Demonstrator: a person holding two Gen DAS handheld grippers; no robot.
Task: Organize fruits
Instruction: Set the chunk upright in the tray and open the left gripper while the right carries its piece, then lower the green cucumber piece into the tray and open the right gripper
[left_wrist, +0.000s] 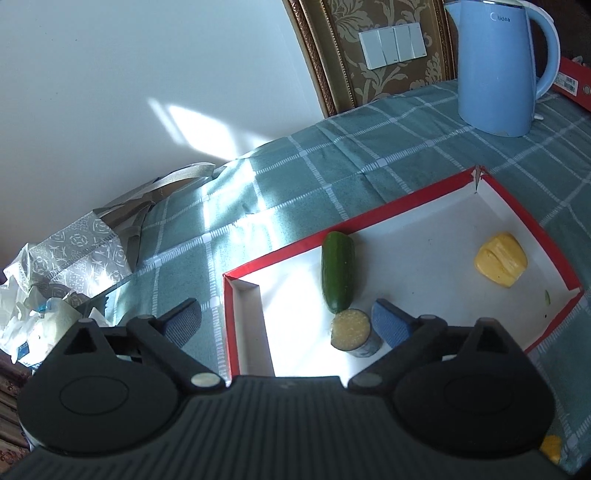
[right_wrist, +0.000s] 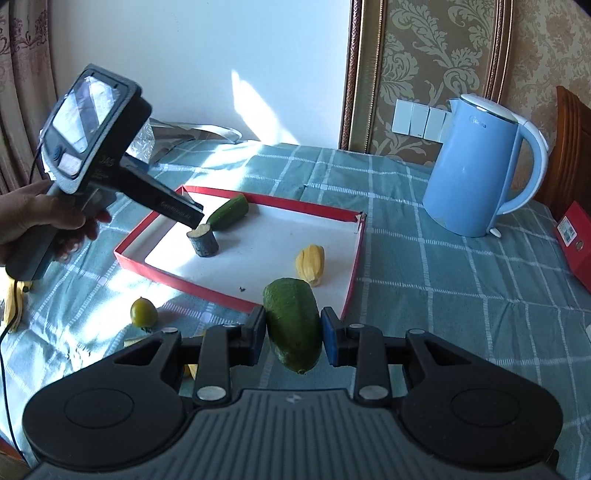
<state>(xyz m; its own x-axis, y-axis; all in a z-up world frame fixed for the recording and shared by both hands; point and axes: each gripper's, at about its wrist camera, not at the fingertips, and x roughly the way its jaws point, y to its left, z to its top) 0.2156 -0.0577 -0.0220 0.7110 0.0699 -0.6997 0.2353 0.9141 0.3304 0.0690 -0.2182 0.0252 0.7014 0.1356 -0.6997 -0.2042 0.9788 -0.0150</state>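
Note:
A red-edged white tray (left_wrist: 280, 254) (right_wrist: 306, 206) lies on the checked tablecloth. In it are a green cucumber piece (left_wrist: 338, 271) (right_wrist: 228, 212), a dark-skinned cut stub with a pale top (left_wrist: 351, 332) (right_wrist: 203, 242) and a yellow fruit piece (left_wrist: 500, 263) (right_wrist: 311, 264). My left gripper (left_wrist: 288, 323) is open just above the tray's near left corner, its right finger beside the stub. My right gripper (right_wrist: 292, 334) is shut on a green avocado-like fruit (right_wrist: 291, 325), held above the tray's near edge.
A blue kettle (left_wrist: 498, 66) (right_wrist: 476, 166) stands beyond the tray. A small green round fruit (right_wrist: 143, 312) and banana pieces (right_wrist: 13, 306) lie on the cloth left of the tray. A red box (right_wrist: 576, 243) sits at the right. Bags (left_wrist: 74, 251) lie at the table's left end.

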